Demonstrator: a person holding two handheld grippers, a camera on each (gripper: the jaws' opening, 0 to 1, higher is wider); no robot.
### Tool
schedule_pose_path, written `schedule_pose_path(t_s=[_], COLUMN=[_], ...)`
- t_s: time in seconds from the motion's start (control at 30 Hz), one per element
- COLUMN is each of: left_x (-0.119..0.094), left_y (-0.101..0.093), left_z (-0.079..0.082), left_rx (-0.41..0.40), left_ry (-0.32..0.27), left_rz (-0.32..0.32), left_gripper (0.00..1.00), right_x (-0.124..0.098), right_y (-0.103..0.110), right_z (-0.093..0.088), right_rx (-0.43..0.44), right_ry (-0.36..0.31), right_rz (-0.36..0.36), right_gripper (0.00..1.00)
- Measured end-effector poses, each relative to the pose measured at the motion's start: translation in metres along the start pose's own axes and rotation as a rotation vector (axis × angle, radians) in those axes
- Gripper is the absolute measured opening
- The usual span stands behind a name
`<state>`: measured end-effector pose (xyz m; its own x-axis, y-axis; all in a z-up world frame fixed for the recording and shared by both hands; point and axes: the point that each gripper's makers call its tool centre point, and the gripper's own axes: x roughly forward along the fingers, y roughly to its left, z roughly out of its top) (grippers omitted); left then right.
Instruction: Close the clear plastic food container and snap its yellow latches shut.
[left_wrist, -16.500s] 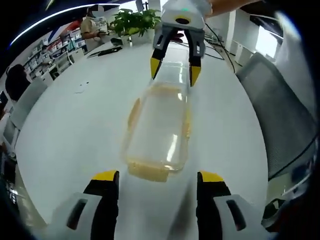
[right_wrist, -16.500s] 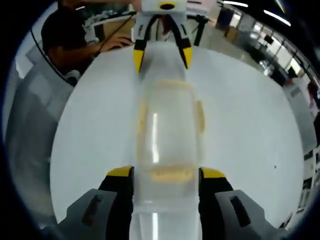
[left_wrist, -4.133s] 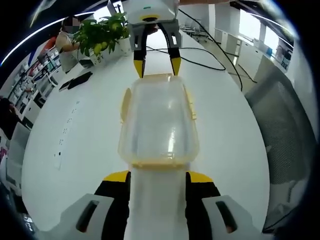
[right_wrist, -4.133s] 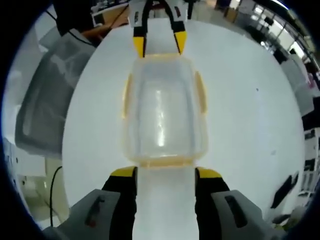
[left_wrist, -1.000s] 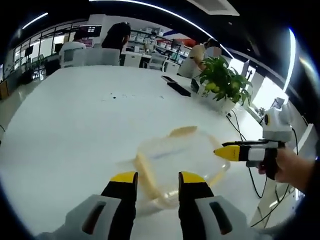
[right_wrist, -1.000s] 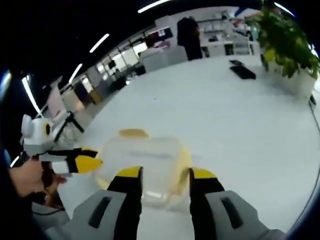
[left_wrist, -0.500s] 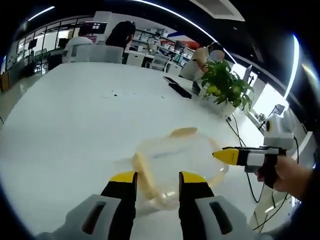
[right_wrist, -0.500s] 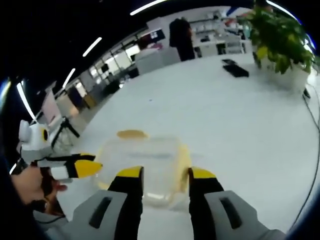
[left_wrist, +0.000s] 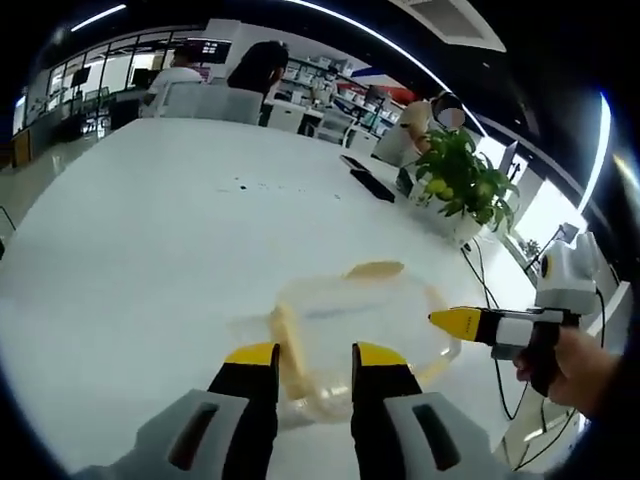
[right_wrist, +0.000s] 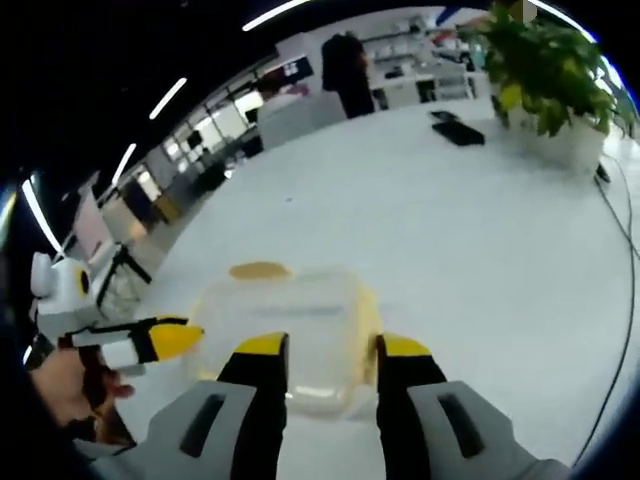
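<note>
Container (left_wrist: 350, 325) rests on white table (left_wrist: 150, 230), office behind.

— What carried everything?
— A big white table (left_wrist: 150, 250), smooth and pale right across.
— And what lay on it?
— A clear plastic container (left_wrist: 360, 325) with yellow latches sat near the close edge. Further off stood a potted plant (left_wrist: 455, 180) in a white pot, with a dark flat object (left_wrist: 368, 184) just beside it. A black cable (left_wrist: 480, 270) trailed over the table past the plant.
</note>
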<state>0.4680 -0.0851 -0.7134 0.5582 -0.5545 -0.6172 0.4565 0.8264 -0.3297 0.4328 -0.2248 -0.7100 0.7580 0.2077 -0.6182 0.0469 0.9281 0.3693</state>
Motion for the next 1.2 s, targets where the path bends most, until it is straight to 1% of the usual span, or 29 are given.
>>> schedule_pose_path(t_s=[0.07,0.33,0.4,0.43,0.47,0.5,0.53,0.67,0.7,0.73,0.77,0.8,0.87,0.9,0.97,1.1,1.13,1.2], left_x=[0.001,0.0,0.0,-0.001,-0.001,-0.003,-0.003,-0.006,-0.007,-0.008,-0.005,-0.002,0.001,-0.001,-0.002,-0.003,-0.002,-0.006], left_y=[0.001,0.001,0.001,0.001,0.001,0.0,0.001,0.002,0.003,0.004,0.003,0.002,0.001,0.003,0.003,0.004,0.005,0.012], left_z=[0.001,0.001,0.0,0.0,0.0,-0.003,-0.001,0.001,0.0,0.002,0.001,0.001,0.001,0.001,0.002,0.002,0.002,0.008], left_rx=[-0.012,-0.011,-0.013,-0.009,-0.011,-0.043,-0.028,-0.03,-0.031,-0.036,-0.045,-0.034,-0.036,-0.05,-0.053,-0.06,-0.081,-0.064], left_ry=[0.003,0.011,0.012,0.01,0.01,0.018,0.009,0.011,0.011,0.006,0.006,0.002,0.001,-0.004,-0.017,-0.012,-0.011,-0.033], left_rz=[0.006,0.018,0.022,0.025,0.028,0.036,0.031,0.026,0.026,0.033,0.037,0.039,0.04,0.049,0.048,0.041,0.036,0.064], left_gripper=[0.2,0.18,0.17,0.17,0.16,0.15,0.15,0.12,0.09,0.08,0.08,0.08,0.08,0.08,0.08,0.09,0.09,0.0], right_x=[0.0,0.002,0.003,0.003,0.003,0.004,0.004,0.007,0.007,0.01,0.009,0.009,0.011,0.012,0.011,0.01,0.009,0.008], right_y=[0.0,-0.001,0.0,-0.001,0.0,0.0,0.001,0.003,0.004,0.003,0.003,0.004,0.004,0.004,0.005,0.005,0.005,0.005], right_z=[-0.001,-0.001,-0.002,-0.003,-0.003,-0.001,-0.006,-0.007,-0.007,-0.006,-0.008,-0.008,-0.008,-0.008,-0.009,-0.008,-0.008,-0.007], right_rx=[0.006,0.027,0.054,0.038,0.04,0.059,0.041,0.048,0.05,0.047,0.047,0.047,0.046,0.043,0.046,0.053,0.049,0.059], right_ry=[-0.003,-0.004,-0.002,0.0,0.001,-0.018,0.006,-0.006,-0.008,-0.015,-0.01,-0.012,-0.009,-0.008,-0.013,-0.018,-0.018,-0.017], right_rz=[-0.009,-0.026,-0.031,-0.03,-0.03,-0.038,-0.037,-0.042,-0.047,-0.05,-0.054,-0.055,-0.052,-0.054,-0.053,-0.048,-0.046,-0.047], right_gripper=[0.31,0.29,0.28,0.27,0.26,0.25,0.25,0.25,0.24,0.24,0.24,0.24,0.24,0.24,0.24,0.25,0.25,0.26])
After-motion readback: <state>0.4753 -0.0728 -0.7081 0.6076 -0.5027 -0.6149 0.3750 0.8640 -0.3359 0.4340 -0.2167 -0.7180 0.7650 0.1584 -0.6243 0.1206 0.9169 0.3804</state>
